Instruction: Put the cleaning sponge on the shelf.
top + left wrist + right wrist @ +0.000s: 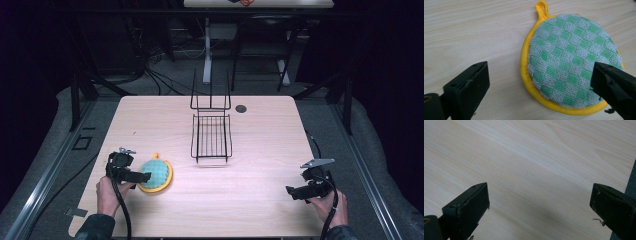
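A round pot holder (155,174) with a green and grey checked face, yellow rim and yellow loop lies flat on the wooden table (260,135) at the front left. My left gripper (145,177) hovers at its left edge, open; in the left gripper view the pot holder (571,60) lies ahead, one jaw over its lower right side and the other over bare wood, with the gripper (540,82) holding nothing. My right gripper (291,190) is at the front right, open over bare table (529,170), its midpoint (540,202) above plain wood.
A black wire rack (211,135) with a tall upright back stands at the table's middle rear. A small dark round disc (241,108) sits beside it near the far edge. Table legs and cables show on the floor beyond.
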Demonstrator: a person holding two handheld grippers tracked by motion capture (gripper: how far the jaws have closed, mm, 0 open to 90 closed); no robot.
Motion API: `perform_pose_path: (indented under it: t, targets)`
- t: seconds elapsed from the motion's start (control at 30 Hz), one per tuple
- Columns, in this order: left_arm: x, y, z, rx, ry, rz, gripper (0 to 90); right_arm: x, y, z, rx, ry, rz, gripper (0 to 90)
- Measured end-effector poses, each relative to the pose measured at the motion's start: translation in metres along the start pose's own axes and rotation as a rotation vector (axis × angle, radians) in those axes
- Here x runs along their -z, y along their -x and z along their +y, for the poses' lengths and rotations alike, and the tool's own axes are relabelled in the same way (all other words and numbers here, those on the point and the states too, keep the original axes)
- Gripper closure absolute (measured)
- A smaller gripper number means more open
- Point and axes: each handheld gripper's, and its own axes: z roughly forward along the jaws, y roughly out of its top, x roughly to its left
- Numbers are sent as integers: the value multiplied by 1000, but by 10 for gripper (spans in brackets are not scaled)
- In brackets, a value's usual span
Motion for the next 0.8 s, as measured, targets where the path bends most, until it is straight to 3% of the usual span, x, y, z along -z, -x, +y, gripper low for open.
perform_pose_path:
  t: [0.13, 0.23, 0.4, 0.6, 0.63, 0.67, 0.8]
  targets:
    - [-2, 1, 5, 8, 14, 9, 190, -1, 1, 0, -15, -2, 14, 23]
    - [-5, 3, 7, 5, 8, 9, 353, -1, 1, 0, -13, -6, 15, 23]
    - [-15, 1, 8, 16, -15, -49, 536, -1, 0, 0, -3, -14, 3, 30]
    - [-16, 4, 6, 0, -5, -33, 685, -2, 1, -1, 0, -19, 0, 39]
    - [-16, 6, 5, -30, 2, -16, 714, -2, 1, -1, 3, -17, 1, 41]
    - [-17, 7, 4, -30, 11, -13, 741, -1, 0, -1, 2, -18, 9, 46]
    - [-16, 7, 2, -39, 25, -9, 792, 0, 0, 0, 5, -22, 14, 48]
